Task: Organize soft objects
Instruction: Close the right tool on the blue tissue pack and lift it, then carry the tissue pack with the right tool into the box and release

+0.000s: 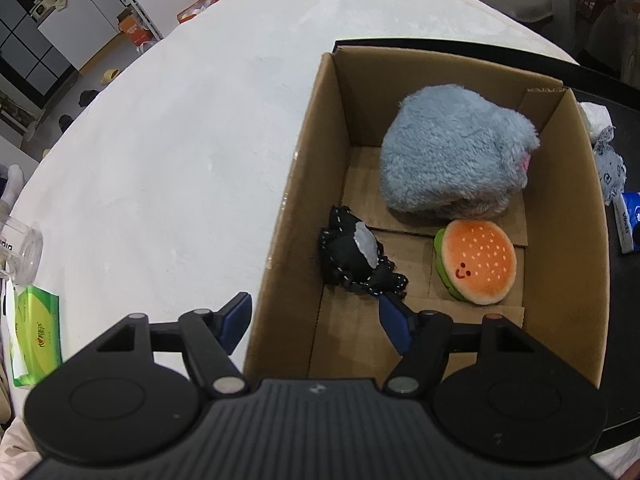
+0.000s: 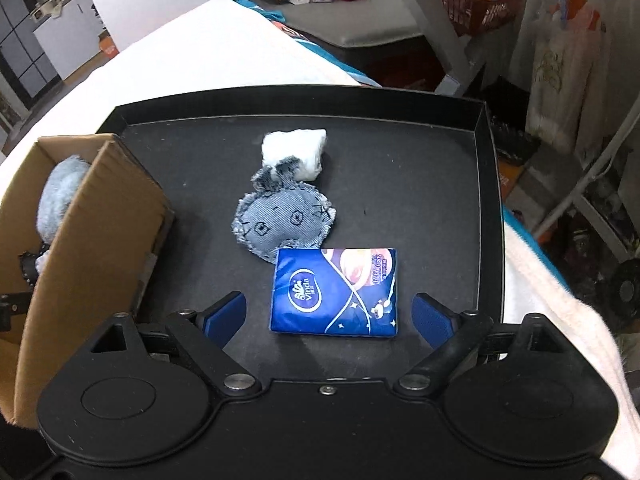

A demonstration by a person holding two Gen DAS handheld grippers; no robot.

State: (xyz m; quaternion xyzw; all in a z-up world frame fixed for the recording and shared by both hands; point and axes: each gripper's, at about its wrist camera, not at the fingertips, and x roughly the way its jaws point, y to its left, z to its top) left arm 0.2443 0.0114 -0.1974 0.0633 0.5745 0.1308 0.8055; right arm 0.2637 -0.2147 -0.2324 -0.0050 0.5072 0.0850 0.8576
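while the left gripper (image 1: 316, 322) hangs spread and empty astride the cardboard box (image 1: 280, 216) wall, the right gripper (image 2: 330, 314), spread wide, brackets the blue tissue pack (image 2: 335, 291) beside the box; likely best: close squarely across its sides.

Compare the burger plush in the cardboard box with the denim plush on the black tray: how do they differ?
The burger plush is orange and green with a stitched smile; the denim plush is faded blue-grey with frayed edges. The burger plush already lies inside the cardboard box; the denim plush sits out on the black tray, touching a blue tissue pack. Both are small, soft and ungripped.
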